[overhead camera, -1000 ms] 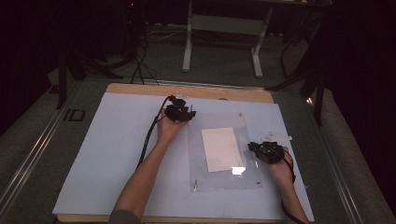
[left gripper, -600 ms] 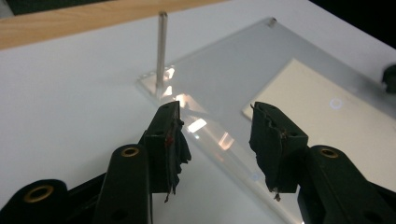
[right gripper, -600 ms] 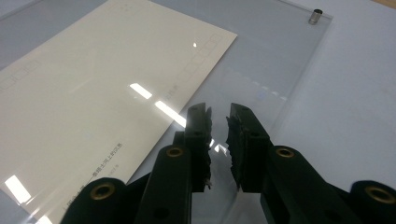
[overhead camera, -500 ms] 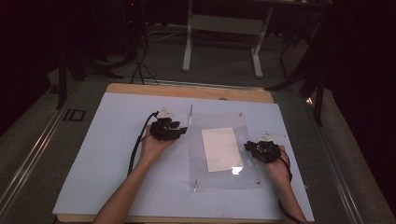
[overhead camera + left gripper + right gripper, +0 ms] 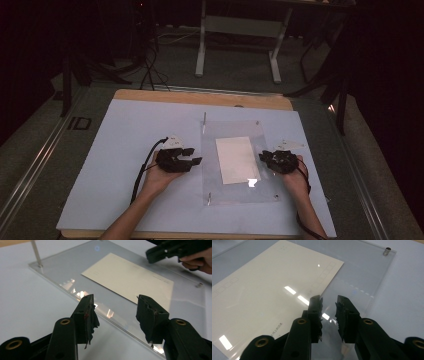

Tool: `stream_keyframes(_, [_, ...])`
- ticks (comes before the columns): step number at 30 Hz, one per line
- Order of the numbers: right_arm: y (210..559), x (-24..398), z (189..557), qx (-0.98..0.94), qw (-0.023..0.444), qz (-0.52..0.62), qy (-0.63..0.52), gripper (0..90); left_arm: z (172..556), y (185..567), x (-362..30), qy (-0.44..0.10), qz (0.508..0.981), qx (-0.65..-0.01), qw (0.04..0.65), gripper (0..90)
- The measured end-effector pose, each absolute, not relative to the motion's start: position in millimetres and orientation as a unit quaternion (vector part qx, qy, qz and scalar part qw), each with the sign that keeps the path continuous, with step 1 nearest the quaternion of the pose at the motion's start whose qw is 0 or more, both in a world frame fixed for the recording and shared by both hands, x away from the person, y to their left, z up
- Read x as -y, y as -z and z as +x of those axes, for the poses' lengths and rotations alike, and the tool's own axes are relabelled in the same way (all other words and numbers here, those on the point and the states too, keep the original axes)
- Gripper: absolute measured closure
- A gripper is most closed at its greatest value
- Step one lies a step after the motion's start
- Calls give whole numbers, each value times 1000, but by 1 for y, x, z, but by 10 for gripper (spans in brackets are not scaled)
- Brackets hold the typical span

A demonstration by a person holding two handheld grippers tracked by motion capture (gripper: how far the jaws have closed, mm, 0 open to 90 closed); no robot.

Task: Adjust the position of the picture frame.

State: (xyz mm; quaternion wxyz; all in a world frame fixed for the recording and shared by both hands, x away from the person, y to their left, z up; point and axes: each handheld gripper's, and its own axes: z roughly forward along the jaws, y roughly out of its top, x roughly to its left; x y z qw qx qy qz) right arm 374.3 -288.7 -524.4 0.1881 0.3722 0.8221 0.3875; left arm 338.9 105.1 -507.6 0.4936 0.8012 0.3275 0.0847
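Clear acrylic sheet (image 5: pixel 235 162) covers the card (image 5: pixel 237 159) on the surface (image 5: pixel 125 135). Left gripper (image 5: pixel 192 156), just opening wide and empty, should straddle the sheet's left edge; right gripper (image 5: pixel 264 157), opening narrowly at its right edge, grips nothing

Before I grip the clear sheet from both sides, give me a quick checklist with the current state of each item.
1. Left gripper open with nothing between the jaws: ok; they have just been opening.
2. Left gripper lined up with the near edge of the clear sheet: ok.
3. Right gripper open enough for the sheet: cannot tell; jaws have just been opening, gap narrow, nothing gripped.
4. Right gripper over the sheet's edge: ok.
5. Card lies flat under the sheet, away from both grippers: ok.
6. Standoff pins seated at all corners: cannot tell.
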Motion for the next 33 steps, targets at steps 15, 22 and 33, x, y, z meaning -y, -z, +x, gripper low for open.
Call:
stream_keyframes(15, [527, 287, 375, -824, 187, 373, -384, 714, 303, 518, -94, -89, 833, -278, 469, 466])
stream_keyframes(22, [530, 290, 375, -822, 186, 377, -384, 712, 291, 519, -92, -81, 834, -261, 479, 456])
stream_keyframes(33, [529, 291, 375, -821, 187, 378, -384, 709, 271, 523, -96, -61, 840, -223, 490, 481])
